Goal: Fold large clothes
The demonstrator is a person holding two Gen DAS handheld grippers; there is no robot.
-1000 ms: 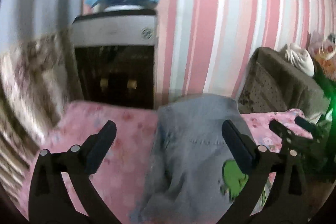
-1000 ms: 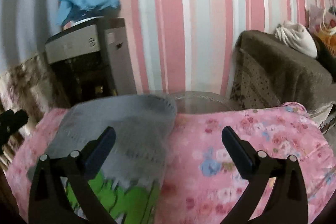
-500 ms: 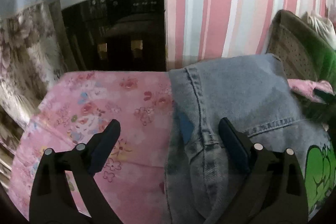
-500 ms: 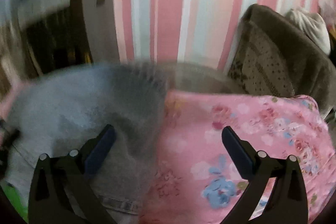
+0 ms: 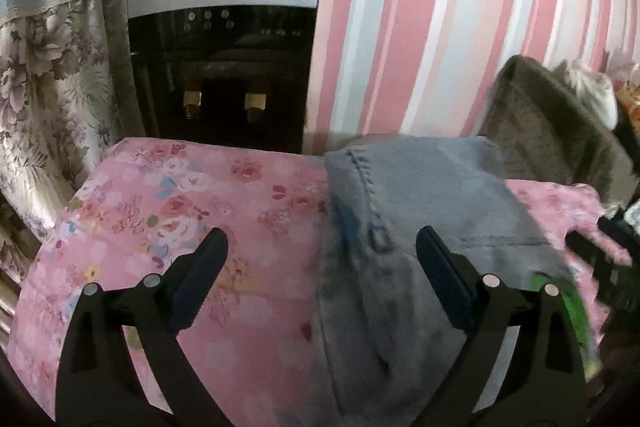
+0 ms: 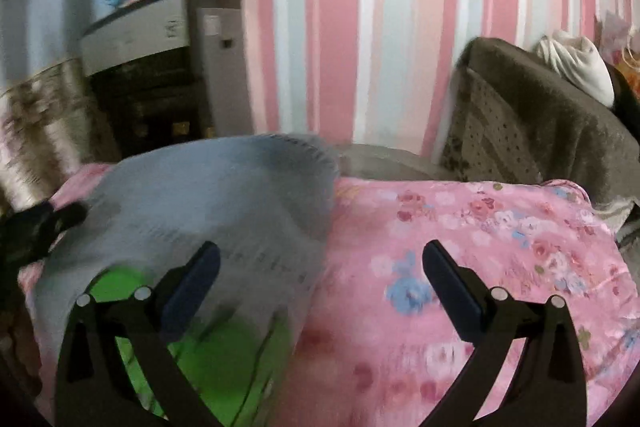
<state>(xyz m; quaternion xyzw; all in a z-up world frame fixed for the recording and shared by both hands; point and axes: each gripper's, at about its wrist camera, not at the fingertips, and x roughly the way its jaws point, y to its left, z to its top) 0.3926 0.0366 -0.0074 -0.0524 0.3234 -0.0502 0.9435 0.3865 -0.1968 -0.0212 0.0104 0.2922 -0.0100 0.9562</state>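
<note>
A pink-striped wall (image 5: 420, 27) backs a surface under a pink floral cover (image 5: 180, 219). A folded grey denim garment (image 5: 420, 207) with a green print lies on it, its edges blurred and hard to trace in the right view. The left gripper (image 5: 322, 263) and right gripper (image 6: 320, 267) both hover spread wide, holding nothing.

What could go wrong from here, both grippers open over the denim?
1. The denim reaches the far edge of the pink cover; a push forward may slide it off.
2. The left gripper straddles the denim's left edge, so closing may pinch the cover too.
3. The right gripper view is blurred; a grasp now could miss the edge.
</note>
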